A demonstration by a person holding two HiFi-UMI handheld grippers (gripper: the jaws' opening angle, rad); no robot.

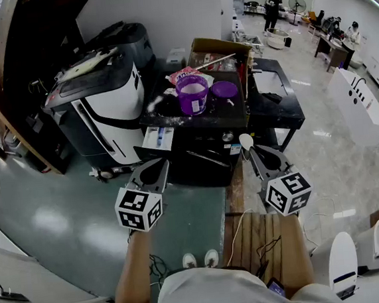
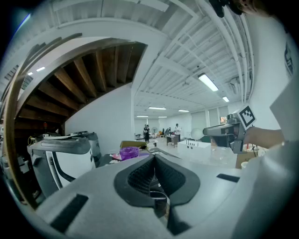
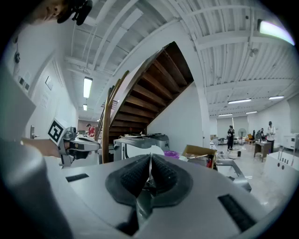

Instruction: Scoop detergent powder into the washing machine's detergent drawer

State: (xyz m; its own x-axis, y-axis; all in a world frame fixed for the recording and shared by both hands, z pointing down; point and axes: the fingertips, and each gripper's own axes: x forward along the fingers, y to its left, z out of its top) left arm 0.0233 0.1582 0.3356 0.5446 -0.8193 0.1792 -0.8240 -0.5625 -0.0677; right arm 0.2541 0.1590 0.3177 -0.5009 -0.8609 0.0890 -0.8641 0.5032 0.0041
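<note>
Approach step, I judge: right gripper (image 1: 255,154) clamped on the spoon (image 1: 246,141), left gripper (image 1: 155,172) pinched closed and empty; tub (image 1: 192,94) and open drawer (image 1: 158,138) lie well beyond both fingertips, so next I reach the spoon forward into the tub.

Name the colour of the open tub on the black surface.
The tub is purple, seen best in the head view.

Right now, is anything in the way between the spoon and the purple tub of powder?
Nothing visible is. The right gripper holds the white spoon in open air, short of the purple tub. The tub stands open, with its lid lying beside it.
</note>
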